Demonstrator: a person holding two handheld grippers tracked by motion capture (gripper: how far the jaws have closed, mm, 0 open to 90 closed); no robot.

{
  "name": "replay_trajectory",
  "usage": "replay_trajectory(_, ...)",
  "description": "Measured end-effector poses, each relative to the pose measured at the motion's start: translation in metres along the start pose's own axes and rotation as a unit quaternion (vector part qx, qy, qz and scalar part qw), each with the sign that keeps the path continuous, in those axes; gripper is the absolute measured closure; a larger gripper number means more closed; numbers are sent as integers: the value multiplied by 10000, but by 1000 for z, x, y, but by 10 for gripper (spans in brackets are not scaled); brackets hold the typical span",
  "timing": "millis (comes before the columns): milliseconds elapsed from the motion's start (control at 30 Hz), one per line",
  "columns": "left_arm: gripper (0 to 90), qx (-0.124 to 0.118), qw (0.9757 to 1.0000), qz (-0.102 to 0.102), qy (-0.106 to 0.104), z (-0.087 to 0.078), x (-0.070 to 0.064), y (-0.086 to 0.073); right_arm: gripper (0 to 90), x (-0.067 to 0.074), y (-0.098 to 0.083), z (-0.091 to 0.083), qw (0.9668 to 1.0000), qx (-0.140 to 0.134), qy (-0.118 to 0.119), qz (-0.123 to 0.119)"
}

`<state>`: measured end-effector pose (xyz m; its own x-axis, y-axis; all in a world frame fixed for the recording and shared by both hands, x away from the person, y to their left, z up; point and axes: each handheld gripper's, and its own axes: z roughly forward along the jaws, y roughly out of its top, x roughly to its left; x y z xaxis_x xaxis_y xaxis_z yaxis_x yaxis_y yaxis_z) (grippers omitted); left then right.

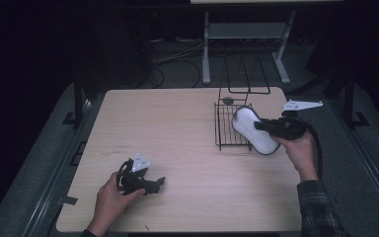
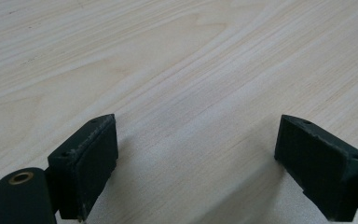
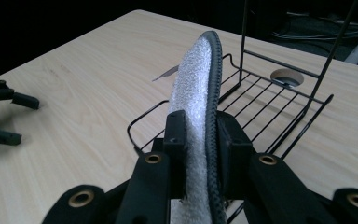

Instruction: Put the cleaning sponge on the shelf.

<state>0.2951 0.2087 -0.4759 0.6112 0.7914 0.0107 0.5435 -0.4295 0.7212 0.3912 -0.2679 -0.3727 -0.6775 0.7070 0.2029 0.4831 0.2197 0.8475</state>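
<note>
A white fleecy insole [image 1: 252, 130] with a dark rim is held on edge by my right gripper [image 1: 261, 126], which is shut on its lower end. In the right gripper view the insole [image 3: 196, 88] rises between the two jaws, over the front rail of a black wire rack [image 3: 279, 107]. The rack [image 1: 225, 121] stands at the table's right back part. My left gripper [image 1: 159, 182] rests low at the front left of the table, open. Its fingers [image 2: 86, 163] stand wide apart over bare wood, with nothing between them.
The light wooden table [image 1: 177, 138] has a round cable hole [image 1: 228, 100] behind the rack. A metal stand and cables [image 1: 246, 44] sit on the dark floor beyond the far edge. The other gripper's fingers [image 3: 9, 116] show at the left in the right gripper view.
</note>
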Motion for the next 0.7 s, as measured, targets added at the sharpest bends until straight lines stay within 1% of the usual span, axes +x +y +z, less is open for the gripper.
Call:
replay_trajectory(133,124,1,10000,3,-2,0,0,0,761,-3,6,7,10000,-1,-7,-3)
replay_trajectory(200,124,0,10000,-1,0,0,0,0,761,-6,10,14,10000,-15,1,7)
replay_trajectory(233,124,0,10000,-1,0,0,0,0,761,-6,10,14,10000,-15,1,7)
replay_trajectory(267,124,0,10000,-1,0,0,0,0,760,-8,12,19,10000,1,2,10)
replay_trajectory(367,124,1,10000,0,0,0,0,0,759,-9,17,26,10000,-4,31,43)
replay_trajectory(533,124,2,10000,2,0,0,0,0,759,-12,18,35,9999,-50,23,88)
replay_trajectory(567,124,2,10000,5,-1,0,0,0,759,-14,18,39,9999,25,52,160)
replay_trajectory(600,124,1,10000,1,0,0,0,0,759,-14,18,41,9998,31,45,174)
replay_trajectory(700,124,1,10000,1,0,0,0,0,759,-18,20,48,9999,60,47,146)
